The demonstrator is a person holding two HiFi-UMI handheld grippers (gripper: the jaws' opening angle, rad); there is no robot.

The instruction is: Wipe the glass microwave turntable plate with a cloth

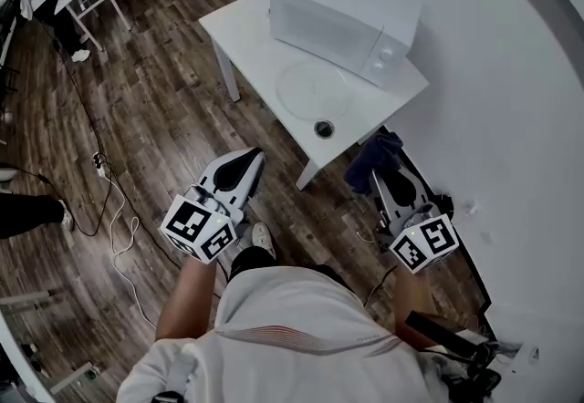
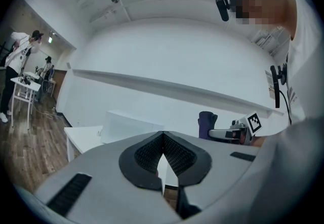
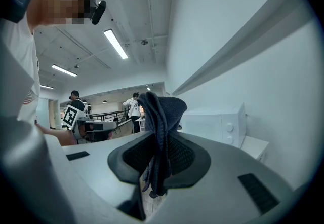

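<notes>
- Nearest, white shirt (image 1: 292, 328) of the person, cut off by the lower edge.
- Left tongs (image 2: 163, 139) clenched, pads touching, nothing between; low over the wooden floor (image 1: 164, 118), short of the table (image 1: 239, 20).
- Right tongs (image 3: 161, 144) clamped on a dark blue cloth (image 3: 163, 111), bunched and sticking up past the tips.
- Glass turntable plate (image 1: 315, 89) flat on the table, just in front of the microwave (image 1: 345, 16); clear, only a faint round outline against the white top.
- Small dark round part (image 1: 324, 129) near the table edge, too small to identify.
</notes>
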